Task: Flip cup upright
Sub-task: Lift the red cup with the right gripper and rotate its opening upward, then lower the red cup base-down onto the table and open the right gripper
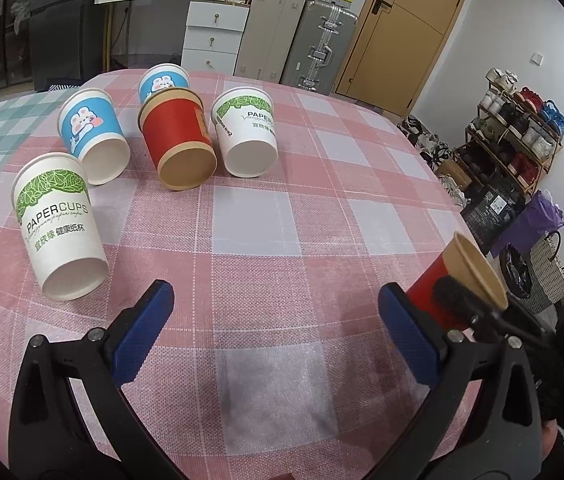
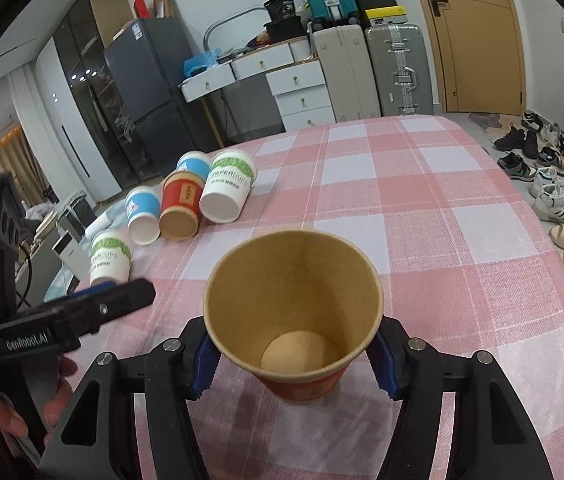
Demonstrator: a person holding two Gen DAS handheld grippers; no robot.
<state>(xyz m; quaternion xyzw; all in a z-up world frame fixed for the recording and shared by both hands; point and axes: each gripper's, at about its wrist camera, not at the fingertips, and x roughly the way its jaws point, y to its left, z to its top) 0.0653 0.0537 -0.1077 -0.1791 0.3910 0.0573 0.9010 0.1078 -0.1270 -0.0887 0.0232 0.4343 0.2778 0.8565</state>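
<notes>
The pink checked tablecloth (image 2: pixel 422 216) is the whole work surface, and I have bare cloth directly under me, which is where I judge this cup should stand. Well away at the far left lie five more paper cups on their sides: two green-leaf PAPERCUPS cups (image 1: pixel 60 224), two blue rabbit cups (image 1: pixel 92 134) and a second red cup (image 1: pixel 178 144), all clear of my path. My right gripper (image 2: pixel 292 360) is clamped on the red paper cup with the kraft lining (image 2: pixel 294 308), one blue pad on each side of its wall low down, mouth already facing up and tipped a little toward the camera; whether its base touches the cloth I cannot tell. My left gripper (image 1: pixel 278 328) hangs spread wide over the cloth, holding nothing, with the held cup just outside its right finger. To finish well, I think I should level the rim, lower until the base sits flat, then ease the pads apart slowly and evenly, since thin paper can spring or drag with a pad and topple. Back straight out, not sideways.
</notes>
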